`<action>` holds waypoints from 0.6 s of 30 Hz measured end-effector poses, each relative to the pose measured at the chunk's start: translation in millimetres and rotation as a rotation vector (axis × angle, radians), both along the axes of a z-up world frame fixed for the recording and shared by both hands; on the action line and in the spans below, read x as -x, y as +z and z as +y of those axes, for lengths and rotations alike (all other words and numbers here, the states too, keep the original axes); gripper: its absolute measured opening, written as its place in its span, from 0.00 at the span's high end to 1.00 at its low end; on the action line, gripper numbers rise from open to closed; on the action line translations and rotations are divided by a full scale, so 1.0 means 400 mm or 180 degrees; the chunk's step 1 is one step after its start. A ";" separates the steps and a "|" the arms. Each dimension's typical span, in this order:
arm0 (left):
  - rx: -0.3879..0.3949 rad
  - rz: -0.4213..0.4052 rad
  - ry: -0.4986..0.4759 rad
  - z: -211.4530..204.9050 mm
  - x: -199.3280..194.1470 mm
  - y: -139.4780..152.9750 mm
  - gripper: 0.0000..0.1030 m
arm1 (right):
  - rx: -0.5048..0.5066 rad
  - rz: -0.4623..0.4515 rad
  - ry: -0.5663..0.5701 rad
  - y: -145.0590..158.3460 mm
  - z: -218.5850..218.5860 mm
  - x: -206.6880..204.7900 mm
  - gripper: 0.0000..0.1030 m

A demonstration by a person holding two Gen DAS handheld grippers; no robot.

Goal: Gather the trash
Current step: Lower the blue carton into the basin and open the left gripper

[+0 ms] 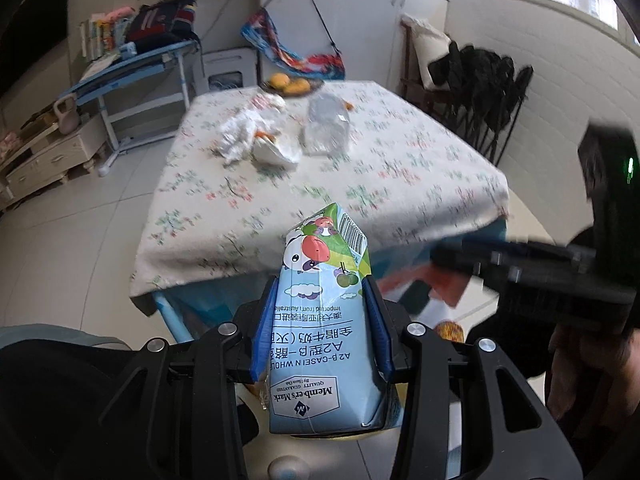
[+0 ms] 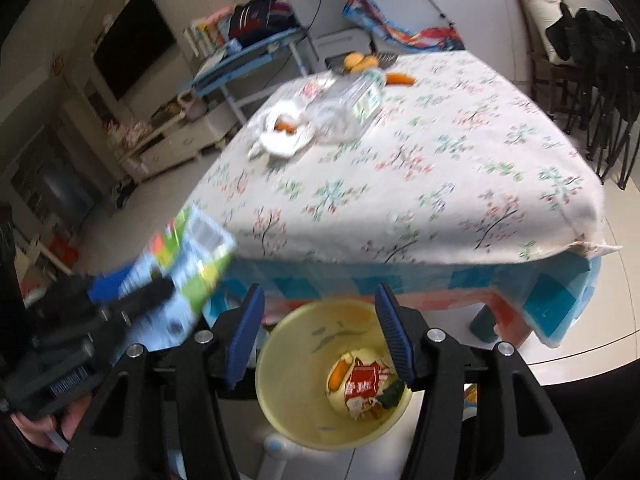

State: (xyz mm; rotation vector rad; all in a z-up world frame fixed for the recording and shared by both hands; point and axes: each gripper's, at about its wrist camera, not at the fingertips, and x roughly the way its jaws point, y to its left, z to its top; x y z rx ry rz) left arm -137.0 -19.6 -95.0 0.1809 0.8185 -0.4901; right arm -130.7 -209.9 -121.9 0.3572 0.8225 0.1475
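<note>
Left gripper [image 1: 322,312] pinches a light-blue milk carton [image 1: 320,320] at lower centre; right gripper [image 2: 320,330] is spread empty above the yellow plastic bin [image 2: 288,344], below the table edge [image 2: 440,256].

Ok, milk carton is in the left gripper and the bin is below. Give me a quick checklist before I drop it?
1. Left gripper clamped on milk carton: ok.
2. Right gripper open with nothing between its fingers: ok.
3. Yellow bin mouth unobstructed, only wrappers at the bottom: ok.
4. Carton directly over the bin: not ok, it sits left of the rim in the right wrist view.
5. Table trash remaining, plastic bottle and crumpled paper: not ok.
</note>
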 end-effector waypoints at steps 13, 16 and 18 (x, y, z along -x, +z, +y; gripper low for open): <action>-0.0428 0.0329 -0.0309 -0.066 0.019 -0.085 0.61 | -0.0088 -0.0107 -0.0098 0.012 -0.017 -0.001 0.45; -0.0505 0.0414 -0.0356 -0.077 0.016 -0.102 0.61 | -0.0098 -0.0114 -0.0101 0.013 -0.021 0.003 0.45; -0.0575 0.0450 -0.0391 -0.085 0.017 -0.112 0.61 | -0.0101 -0.0116 -0.0100 0.013 -0.022 0.002 0.45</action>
